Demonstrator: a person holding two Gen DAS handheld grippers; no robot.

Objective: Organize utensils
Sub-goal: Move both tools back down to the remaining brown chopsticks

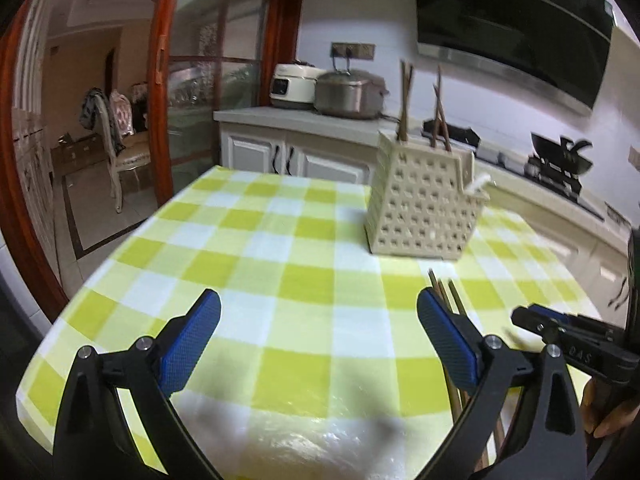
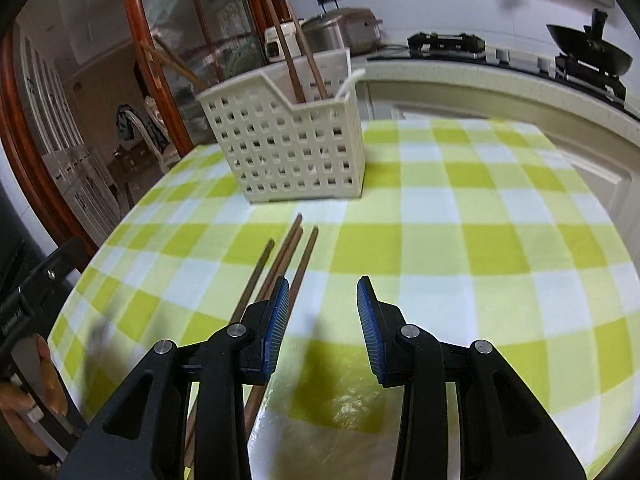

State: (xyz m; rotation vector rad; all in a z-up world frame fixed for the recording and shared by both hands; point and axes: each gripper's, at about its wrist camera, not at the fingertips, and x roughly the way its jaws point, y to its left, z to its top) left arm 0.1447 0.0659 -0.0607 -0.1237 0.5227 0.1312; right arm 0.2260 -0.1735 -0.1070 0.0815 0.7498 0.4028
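Left claw [image 1: 318, 344]: spread wide, nothing between the blue pads, hovering low over the checked cloth of the bench [image 1: 248, 264]. Right claw [image 2: 323, 328]: parted about halfway, empty, pads clear of any chopstick; also visible from the left wrist view at the right margin.

Progress, as judged: partly done.
- Stowed: several brown chopsticks upright in the perforated cream basket [image 2: 288, 148], leaning against its back wall; exact count unclear, at least four across the two views.
- Outstanding: loose chopsticks [image 2: 280, 264] lying flat on the cloth, roughly parallel, tips pointing toward the basket; four tips showing, near ends hidden beneath the right claw's left finger. Lying just left of the right claw's gap, not inside it.
- White item hooked at the basket's right rim: too blurred to identify.

Edges and clearance:
- Basket standing toward the far side of the bench, apart from the loose chopsticks, bare cloth between.
- Bench's left edge curving close beside the loose chopsticks in the right wrist view; drop to tiled floor beyond.
- Broad bare cloth to the right of the right claw and ahead of the left claw; ample room for lowering and sliding.
- Two claws near each other over the loose chopsticks; risk of crowding if both reach in.
- Kitchen counter with pots and wok behind the bench, well apart from the work.
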